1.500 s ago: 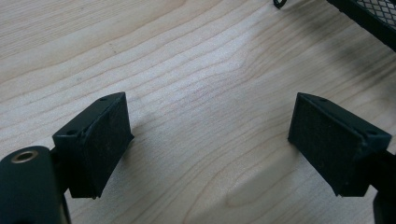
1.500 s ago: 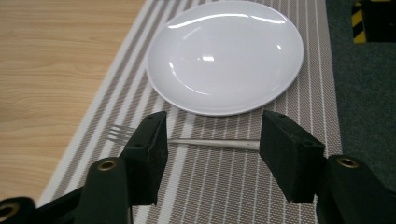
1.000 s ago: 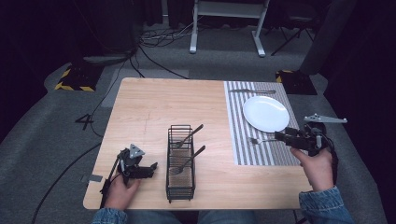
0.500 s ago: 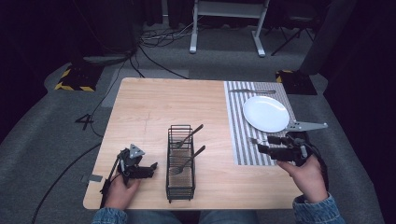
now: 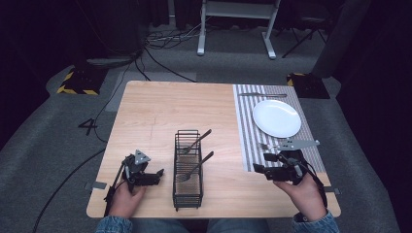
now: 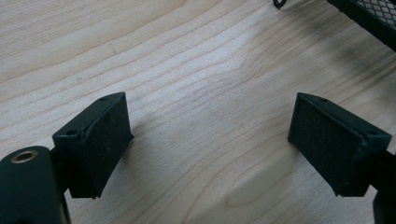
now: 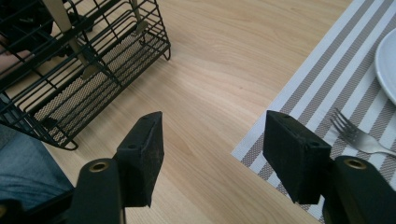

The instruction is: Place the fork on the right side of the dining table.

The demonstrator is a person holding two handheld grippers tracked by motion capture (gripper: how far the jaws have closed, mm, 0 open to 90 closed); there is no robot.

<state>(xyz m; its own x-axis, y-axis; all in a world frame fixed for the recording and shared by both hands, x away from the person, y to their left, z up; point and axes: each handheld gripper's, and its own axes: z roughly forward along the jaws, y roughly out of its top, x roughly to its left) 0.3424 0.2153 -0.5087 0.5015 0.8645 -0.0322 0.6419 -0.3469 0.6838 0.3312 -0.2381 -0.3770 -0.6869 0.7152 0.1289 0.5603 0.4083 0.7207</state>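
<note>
A black wire basket stands at the table's front middle with two metal utensils leaning in it. My left gripper rests on the wood just left of the basket, open and empty. In the left gripper view the left gripper has bare wood between its pads, and the basket's corner is at the top right. My right gripper hovers open at the front left edge of the striped placemat. A fork lies on the mat just beyond it. In the right gripper view the right gripper is empty, with the fork to its right.
A white plate sits on the placemat, and a knife lies at the mat's far end. The right gripper view shows the basket at upper left and the plate's rim at right. Bare wood spans the table's far left half.
My right gripper has moved left and toward the front edge, from beside the plate to the mat's front left corner. The left gripper has not moved.
</note>
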